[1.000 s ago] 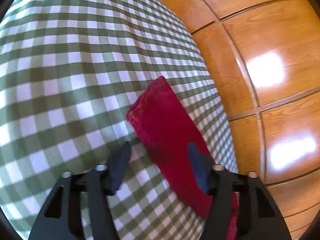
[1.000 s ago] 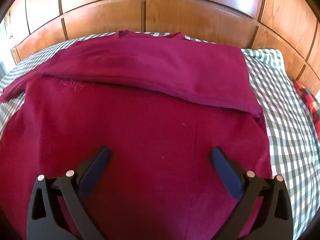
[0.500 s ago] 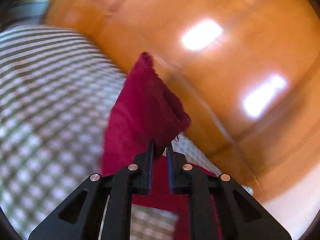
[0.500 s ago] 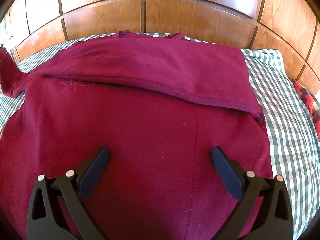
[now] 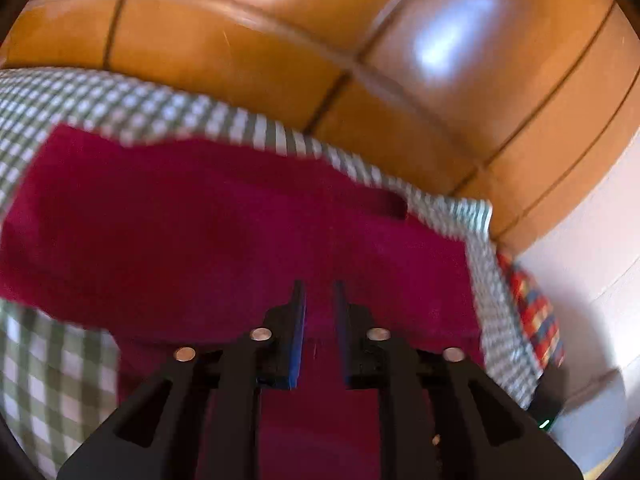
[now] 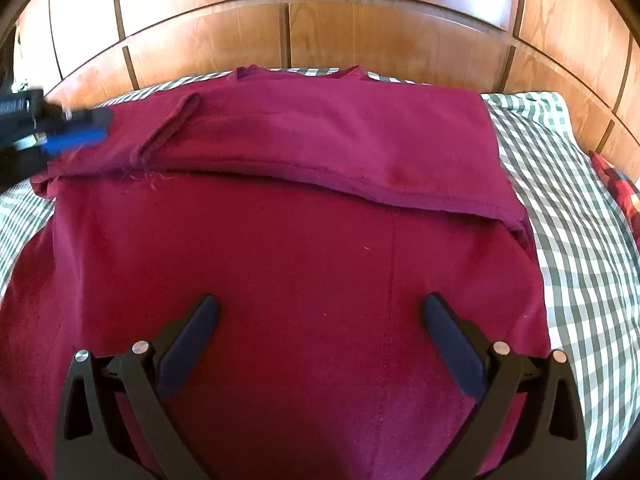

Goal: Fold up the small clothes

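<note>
1. Overhead, the right gripper [image 6: 318, 340] hangs above the near part of the maroon garment [image 6: 300, 264], aimed toward the wooden headboard [image 6: 360, 36]; its dark fingers [image 6: 192, 340] are spread wide with only cloth showing between them, gripping nothing
2. Coming in from the left side of the right wrist view, the left gripper [image 6: 80, 132] reaches level over the garment's left edge, its blue pads [image 6: 76, 140] close together; motion blur hides the exact tips
3. From its own camera, the left gripper [image 5: 318, 300] shows a narrow gap between the two fingers [image 5: 298, 320], with red cloth seen behind that gap; I cannot tell whether fabric is pinched there
4. Spread flat on the green-and-white checked bedsheet [image 6: 560, 184], the garment lies with its top portion folded down, forming a wide band whose hemmed edge [image 6: 360, 188] runs across the body
5. At the band's left end a sleeve [image 6: 172, 128] lies folded in over it, its cuff pointing toward the collar [image 6: 296, 72]
6. A red plaid cloth [image 6: 620, 188] peeks out at the bed's right edge, apart from the garment
</note>
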`<state>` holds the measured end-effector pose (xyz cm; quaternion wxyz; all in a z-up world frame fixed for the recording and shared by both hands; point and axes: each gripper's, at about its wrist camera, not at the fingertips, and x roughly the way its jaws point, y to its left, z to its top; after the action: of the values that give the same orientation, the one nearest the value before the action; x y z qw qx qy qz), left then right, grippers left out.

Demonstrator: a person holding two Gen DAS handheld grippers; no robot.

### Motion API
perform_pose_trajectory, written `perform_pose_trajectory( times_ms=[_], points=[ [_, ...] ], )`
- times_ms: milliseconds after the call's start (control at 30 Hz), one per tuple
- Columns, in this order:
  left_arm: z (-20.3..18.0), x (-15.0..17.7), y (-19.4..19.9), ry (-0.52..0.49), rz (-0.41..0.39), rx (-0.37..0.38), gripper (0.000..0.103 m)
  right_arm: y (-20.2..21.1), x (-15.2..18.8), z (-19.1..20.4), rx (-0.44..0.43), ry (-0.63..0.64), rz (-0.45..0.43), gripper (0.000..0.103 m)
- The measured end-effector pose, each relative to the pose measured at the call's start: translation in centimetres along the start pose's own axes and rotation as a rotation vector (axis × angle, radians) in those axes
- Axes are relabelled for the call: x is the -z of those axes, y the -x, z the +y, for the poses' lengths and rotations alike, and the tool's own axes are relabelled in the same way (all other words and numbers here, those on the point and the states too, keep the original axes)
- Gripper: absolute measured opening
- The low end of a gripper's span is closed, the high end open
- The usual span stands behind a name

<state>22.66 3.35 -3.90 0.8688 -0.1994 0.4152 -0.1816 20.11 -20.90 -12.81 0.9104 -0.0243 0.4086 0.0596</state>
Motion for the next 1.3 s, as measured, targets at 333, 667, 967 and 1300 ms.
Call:
perform_pose_trajectory(
  times_ms=[333,667,967,1300],
  points=[
    [4.0,4.1,3.2,0.021,-0.083,-0.083,0.058,1.9,-2.8,0.1,-0.122,-0.077,-0.006,0.063],
    [7.1,5.0,2.1,0.115,-0.104,-0.082,0.058,-2.2,-10.9,6.5,-0.382,-0.135,0.074,0.063],
    [7.4,5.2,1.7,0.119,-0.109,-0.063,0.058,-3.0,-13.3,10.3,-0.232,0.031,0.048,0.004],
    [7.4,5.4,1.7,0.116,-0.108,-0.069,0.058,2.9,-16.0,0.7,-0.268,-0.161,-0.078,0.002]
  ],
)
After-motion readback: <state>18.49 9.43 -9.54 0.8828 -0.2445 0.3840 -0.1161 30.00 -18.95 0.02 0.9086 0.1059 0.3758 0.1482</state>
